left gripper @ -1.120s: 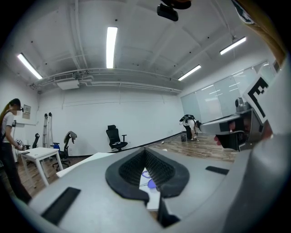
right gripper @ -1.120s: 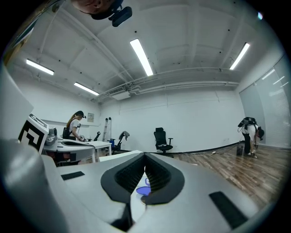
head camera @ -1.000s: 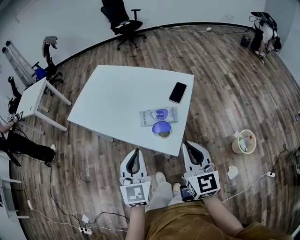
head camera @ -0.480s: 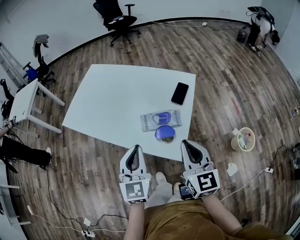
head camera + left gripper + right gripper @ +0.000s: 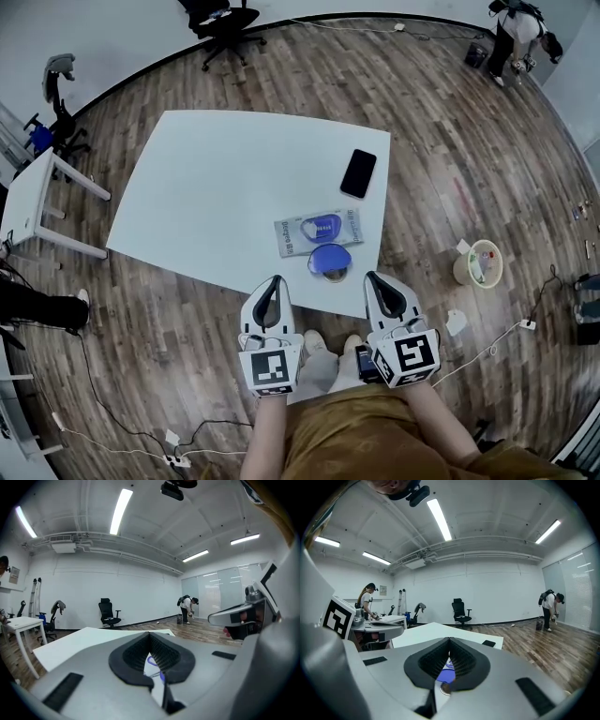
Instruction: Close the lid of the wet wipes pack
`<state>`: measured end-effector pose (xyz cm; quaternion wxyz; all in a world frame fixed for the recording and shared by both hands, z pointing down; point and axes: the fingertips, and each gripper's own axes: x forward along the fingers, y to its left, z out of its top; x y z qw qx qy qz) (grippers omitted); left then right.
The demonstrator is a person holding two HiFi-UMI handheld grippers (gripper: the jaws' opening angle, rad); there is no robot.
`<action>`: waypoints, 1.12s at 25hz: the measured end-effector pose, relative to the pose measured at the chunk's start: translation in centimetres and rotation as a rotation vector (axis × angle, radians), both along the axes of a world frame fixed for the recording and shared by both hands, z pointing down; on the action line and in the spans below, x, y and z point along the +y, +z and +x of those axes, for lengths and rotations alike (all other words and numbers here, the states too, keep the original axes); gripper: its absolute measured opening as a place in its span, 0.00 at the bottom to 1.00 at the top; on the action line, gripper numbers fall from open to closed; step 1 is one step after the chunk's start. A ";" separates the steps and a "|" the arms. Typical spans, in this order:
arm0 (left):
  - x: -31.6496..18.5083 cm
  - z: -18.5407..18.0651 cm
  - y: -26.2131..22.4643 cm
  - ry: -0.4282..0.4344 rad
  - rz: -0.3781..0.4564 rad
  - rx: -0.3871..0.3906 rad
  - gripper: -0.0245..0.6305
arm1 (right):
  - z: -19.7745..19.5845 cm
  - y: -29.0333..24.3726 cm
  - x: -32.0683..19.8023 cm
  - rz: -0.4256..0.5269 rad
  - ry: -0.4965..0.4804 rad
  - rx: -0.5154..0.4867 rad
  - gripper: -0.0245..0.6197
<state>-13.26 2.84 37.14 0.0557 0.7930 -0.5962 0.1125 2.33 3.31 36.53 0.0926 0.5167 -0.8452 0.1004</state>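
A white table [image 5: 225, 187] stands on a wood floor [image 5: 450, 169]. The wet wipes pack [image 5: 317, 231] lies at its near right, lid [image 5: 328, 259] open. Our left gripper [image 5: 275, 280] and right gripper [image 5: 373, 277] are closed, empty. A floor bucket [image 5: 461, 270] holds small bits.

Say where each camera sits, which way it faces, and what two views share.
Head view: on the person's head, facing steeply down at table, pack, left hand-held gripper, right hand-held gripper, forearms.
Left gripper view: on the left one, facing along its shut jaws over the table.
Right gripper view: same, on the right one.
Shared: both gripper views see the chair.
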 end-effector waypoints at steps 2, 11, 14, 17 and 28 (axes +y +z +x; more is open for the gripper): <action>-0.6 0.0 0.6 0.001 -0.014 0.007 0.03 | 0.0 0.5 -0.5 -0.013 0.000 -0.003 0.05; -2.9 0.8 3.4 -0.011 -0.081 -0.026 0.03 | 1.2 6.0 -2.8 -0.111 -0.021 0.071 0.05; -3.3 0.9 4.4 -0.024 -0.106 -0.022 0.03 | 1.7 7.4 -3.5 -0.140 -0.025 0.080 0.05; -3.6 1.4 5.6 -0.022 -0.137 -0.016 0.03 | 1.6 9.1 -3.8 -0.174 -0.039 0.099 0.05; -3.9 3.2 12.0 0.017 -0.274 -0.048 0.03 | 1.0 14.1 -4.6 -0.266 -0.096 0.149 0.05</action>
